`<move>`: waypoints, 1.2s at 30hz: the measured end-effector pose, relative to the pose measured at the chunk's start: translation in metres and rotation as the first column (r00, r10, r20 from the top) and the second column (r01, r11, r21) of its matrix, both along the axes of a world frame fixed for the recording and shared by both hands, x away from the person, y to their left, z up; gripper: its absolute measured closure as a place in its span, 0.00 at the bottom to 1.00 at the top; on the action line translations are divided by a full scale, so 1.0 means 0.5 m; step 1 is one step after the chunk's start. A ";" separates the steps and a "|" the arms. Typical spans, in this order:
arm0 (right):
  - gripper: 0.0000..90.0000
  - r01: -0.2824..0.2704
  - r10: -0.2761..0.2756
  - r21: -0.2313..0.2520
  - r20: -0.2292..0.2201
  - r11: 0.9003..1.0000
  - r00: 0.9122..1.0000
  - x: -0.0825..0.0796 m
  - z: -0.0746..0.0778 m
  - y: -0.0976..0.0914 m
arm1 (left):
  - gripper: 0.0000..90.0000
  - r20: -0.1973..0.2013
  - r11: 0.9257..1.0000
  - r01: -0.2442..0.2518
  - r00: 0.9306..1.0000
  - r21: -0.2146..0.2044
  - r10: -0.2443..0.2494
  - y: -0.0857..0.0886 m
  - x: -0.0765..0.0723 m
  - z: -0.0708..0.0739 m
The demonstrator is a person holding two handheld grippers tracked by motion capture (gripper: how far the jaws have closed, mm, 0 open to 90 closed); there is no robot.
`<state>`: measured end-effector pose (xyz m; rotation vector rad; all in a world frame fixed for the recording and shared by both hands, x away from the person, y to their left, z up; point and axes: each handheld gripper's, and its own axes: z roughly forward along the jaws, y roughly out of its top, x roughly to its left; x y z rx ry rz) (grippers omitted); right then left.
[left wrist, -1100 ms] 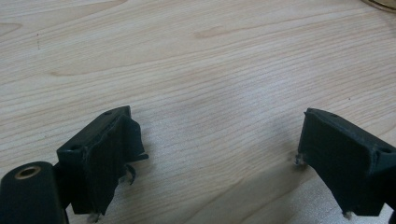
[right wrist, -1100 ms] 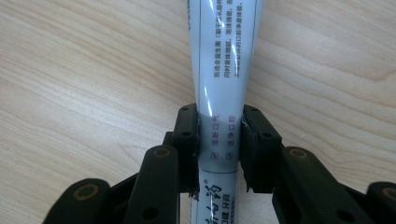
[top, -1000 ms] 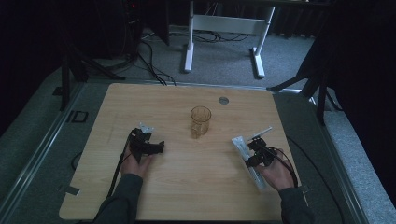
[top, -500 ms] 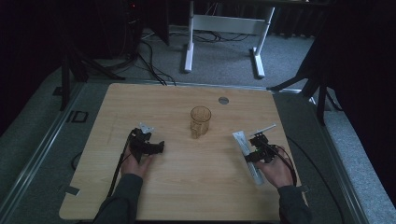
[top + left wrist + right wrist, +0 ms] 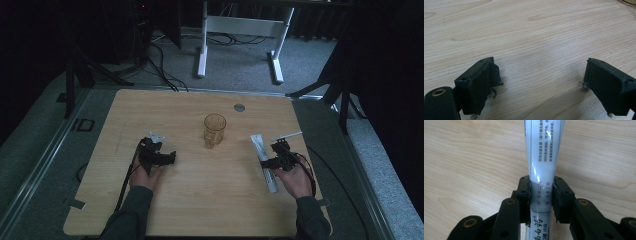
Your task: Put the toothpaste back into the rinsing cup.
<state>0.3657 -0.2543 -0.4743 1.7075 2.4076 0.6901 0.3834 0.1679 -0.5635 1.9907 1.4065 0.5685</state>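
Observation:
A white toothpaste tube (image 5: pixel 261 151) lies lengthwise on the right side of the wooden table (image 5: pixel 200 200). My right gripper (image 5: pixel 270 162) is shut on it. In the right gripper view the two black jaws squeeze the tube (image 5: pixel 544 152) at its middle, and printed text runs along it. An amber glass mug (image 5: pixel 214 130) stands upright at the table's centre. My left gripper (image 5: pixel 171 158) rests on the table left of the mug. Its jaws stand wide apart over bare wood in the left gripper view, around the gripper's midpoint (image 5: pixel 541 85).
A thin white stick-like object (image 5: pixel 287 135) lies just right of the tube's far end. A small round grey cap (image 5: pixel 239 107) sits in the tabletop near the far edge. Beyond the table stand a white desk frame (image 5: pixel 240 30) and cables on grey carpet.
My right gripper has moved slightly forward and left along the tube. The left gripper and the mug have stayed where they were.

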 end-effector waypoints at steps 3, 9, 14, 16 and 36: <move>0.78 0.011 -0.012 0.015 0.012 1.000 1.000 0.003 -0.001 -0.003 | 0.12 0.000 1.000 0.000 1.000 0.000 0.000 0.000 0.000 0.000; 0.78 0.023 -0.024 0.044 0.025 0.999 0.999 0.006 -0.001 -0.006 | 0.12 0.000 1.000 0.000 1.000 0.000 0.000 0.000 0.000 0.000; 0.78 0.042 -0.046 0.083 0.045 0.996 0.998 0.010 0.001 -0.010 | 0.12 0.000 1.000 0.000 1.000 0.001 0.000 0.000 0.000 0.000; 0.78 0.050 -0.055 0.093 0.054 0.994 0.997 0.011 0.003 -0.011 | 0.12 0.000 1.000 0.000 1.000 0.000 0.000 0.000 0.000 0.000; 0.79 0.068 -0.083 0.151 0.100 0.986 0.992 0.020 0.018 -0.006 | 0.12 0.000 1.000 0.000 1.000 0.000 0.000 0.000 0.000 0.000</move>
